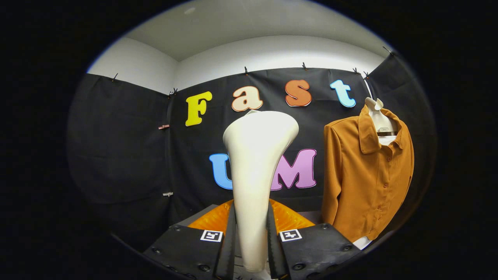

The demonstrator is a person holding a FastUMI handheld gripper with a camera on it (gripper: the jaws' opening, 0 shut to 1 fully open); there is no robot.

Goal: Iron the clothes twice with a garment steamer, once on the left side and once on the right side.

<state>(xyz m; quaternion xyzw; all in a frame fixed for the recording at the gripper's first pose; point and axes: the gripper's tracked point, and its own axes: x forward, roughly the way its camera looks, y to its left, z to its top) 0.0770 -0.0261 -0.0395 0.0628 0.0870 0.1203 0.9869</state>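
Note:
A cream-white garment steamer (255, 167) stands upright between my two fingers, its wide head at the top and its narrow handle down in the grip. My gripper (251, 237) is shut on the steamer's handle, one finger pressing each side. To the right, beyond the fingers, an orange-brown buttoned shirt (367, 175) hangs on a white hanger (376, 111) with its collar open and its front facing me. The steamer head is apart from the shirt, well to its left.
Black cloth walls close the booth behind and on both sides, held by small clips (163, 126) along the left seam. A white wall and ceiling run above the cloth. A white piece (362, 242) peeks out under the shirt's hem.

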